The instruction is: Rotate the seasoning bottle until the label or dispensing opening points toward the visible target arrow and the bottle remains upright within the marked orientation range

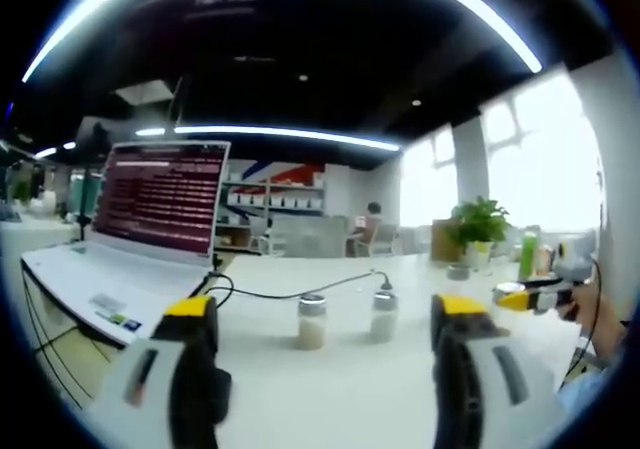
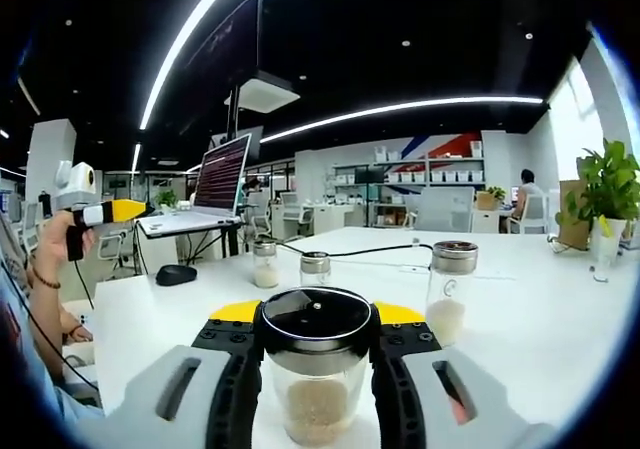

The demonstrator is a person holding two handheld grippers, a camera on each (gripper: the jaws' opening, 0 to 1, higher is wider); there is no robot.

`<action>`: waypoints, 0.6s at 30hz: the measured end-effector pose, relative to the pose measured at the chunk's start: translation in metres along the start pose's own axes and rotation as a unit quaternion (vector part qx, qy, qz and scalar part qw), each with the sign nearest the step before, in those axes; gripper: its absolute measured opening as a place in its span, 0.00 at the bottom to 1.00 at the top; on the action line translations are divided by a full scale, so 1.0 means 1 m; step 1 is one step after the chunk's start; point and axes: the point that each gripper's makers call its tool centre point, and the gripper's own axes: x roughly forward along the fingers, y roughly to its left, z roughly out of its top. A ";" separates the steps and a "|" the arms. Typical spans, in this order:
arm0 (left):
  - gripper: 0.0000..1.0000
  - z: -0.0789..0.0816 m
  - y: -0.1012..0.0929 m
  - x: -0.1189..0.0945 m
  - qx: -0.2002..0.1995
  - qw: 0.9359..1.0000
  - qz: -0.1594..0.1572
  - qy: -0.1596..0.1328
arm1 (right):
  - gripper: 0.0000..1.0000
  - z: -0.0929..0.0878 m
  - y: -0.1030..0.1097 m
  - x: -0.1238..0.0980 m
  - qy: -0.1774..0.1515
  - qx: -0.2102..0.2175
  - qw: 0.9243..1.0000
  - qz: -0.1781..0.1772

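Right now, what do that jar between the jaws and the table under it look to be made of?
The seasoning bottle looks like clear glass or hard plastic, since the tan grains show through; its glossy black lid reflects the ceiling lights, likely plastic. The table is smooth matte white, probably laminate.

Open laptop (image 1: 140,239) on white table (image 1: 330,389), black cable (image 1: 290,291), potted plant (image 1: 478,224), black mouse (image 2: 176,275), far shelves (image 2: 425,164).
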 end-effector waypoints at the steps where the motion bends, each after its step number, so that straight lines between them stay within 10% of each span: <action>1: 0.93 0.000 0.000 0.000 0.000 1.000 0.000 0.000 | 0.41 0.000 0.000 0.000 -0.001 0.001 1.000 -0.003; 18: 0.92 -0.002 0.002 0.000 -0.005 1.000 0.001 0.001 | 0.41 0.001 -0.002 0.001 -0.019 0.003 0.997 -0.074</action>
